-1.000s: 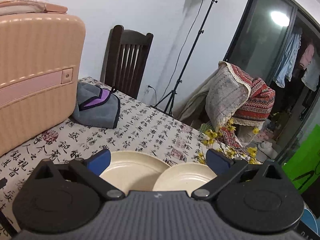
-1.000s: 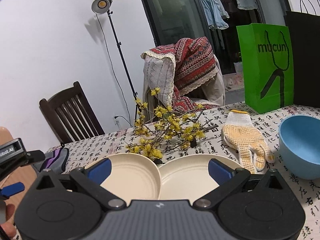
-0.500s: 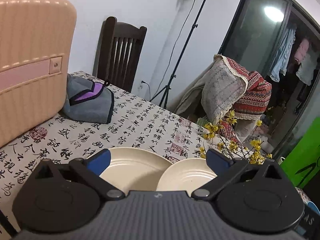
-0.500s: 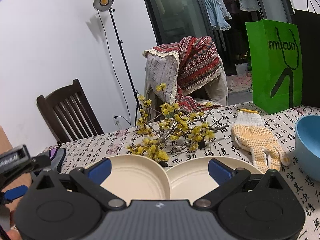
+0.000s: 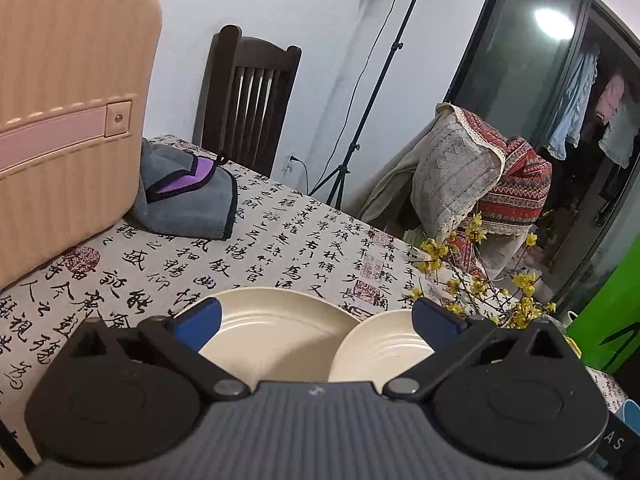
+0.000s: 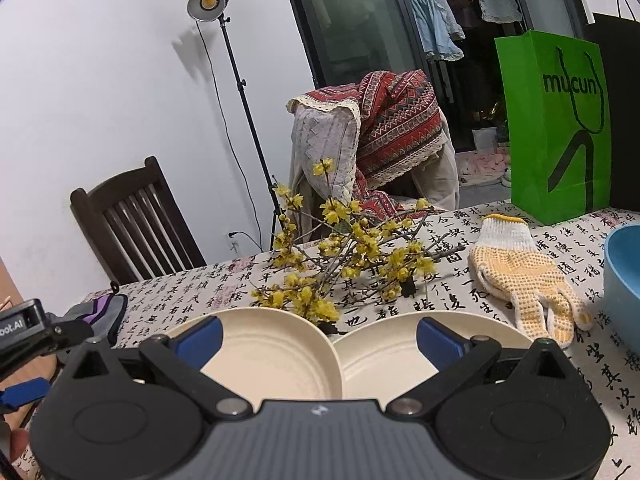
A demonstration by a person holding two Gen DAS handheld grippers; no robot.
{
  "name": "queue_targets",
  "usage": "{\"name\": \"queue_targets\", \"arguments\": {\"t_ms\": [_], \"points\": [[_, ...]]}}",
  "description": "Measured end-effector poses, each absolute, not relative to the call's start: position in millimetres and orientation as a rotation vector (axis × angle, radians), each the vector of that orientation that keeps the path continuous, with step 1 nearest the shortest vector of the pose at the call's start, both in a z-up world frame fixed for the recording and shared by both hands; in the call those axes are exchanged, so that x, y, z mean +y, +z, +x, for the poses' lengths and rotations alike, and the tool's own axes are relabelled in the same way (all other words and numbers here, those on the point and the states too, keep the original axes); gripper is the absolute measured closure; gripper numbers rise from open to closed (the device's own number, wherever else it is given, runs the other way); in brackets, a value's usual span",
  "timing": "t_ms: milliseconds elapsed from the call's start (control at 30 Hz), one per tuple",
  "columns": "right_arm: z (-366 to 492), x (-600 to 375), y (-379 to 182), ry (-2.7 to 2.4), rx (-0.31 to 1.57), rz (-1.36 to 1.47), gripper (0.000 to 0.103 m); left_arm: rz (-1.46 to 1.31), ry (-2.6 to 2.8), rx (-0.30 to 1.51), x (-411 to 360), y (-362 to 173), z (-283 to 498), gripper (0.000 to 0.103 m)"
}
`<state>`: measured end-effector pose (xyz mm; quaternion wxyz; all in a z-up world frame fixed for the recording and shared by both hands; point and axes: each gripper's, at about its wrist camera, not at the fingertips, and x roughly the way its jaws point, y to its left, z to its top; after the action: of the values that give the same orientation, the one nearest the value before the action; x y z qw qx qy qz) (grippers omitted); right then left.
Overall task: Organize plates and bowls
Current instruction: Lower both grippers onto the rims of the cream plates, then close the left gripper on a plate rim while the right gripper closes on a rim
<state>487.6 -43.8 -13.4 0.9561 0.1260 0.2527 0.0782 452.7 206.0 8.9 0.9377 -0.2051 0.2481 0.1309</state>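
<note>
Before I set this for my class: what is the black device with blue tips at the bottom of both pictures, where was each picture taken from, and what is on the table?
No robot here: a person holds a hand-held gripper in each hand, and each carries a wide-angle camera looking forward along its two blue-tipped fingers. One picture comes from the left gripper, the other from the right gripper. The bending at the edges is only the lens.

Both pairs of jaws stand wide open and hold nothing.

Both views look over a table covered in a cloth printed with writing. Just ahead lie two cream plates side by side, the left plate and the right plate. Behind them lies a sprig of yellow flowers. To the right are a glove and a blue bowl. To the left stand a suitcase and a grey pouch.
</note>
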Motion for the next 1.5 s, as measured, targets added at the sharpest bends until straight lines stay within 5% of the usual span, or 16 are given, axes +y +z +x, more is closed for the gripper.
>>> {"name": "queue_targets", "arguments": {"t_ms": [1500], "points": [[498.6,-49.0,-39.0,0.195,0.573,0.31,0.0,-0.393,0.188,0.578,193.8,-16.2,464.0,0.0]]}}
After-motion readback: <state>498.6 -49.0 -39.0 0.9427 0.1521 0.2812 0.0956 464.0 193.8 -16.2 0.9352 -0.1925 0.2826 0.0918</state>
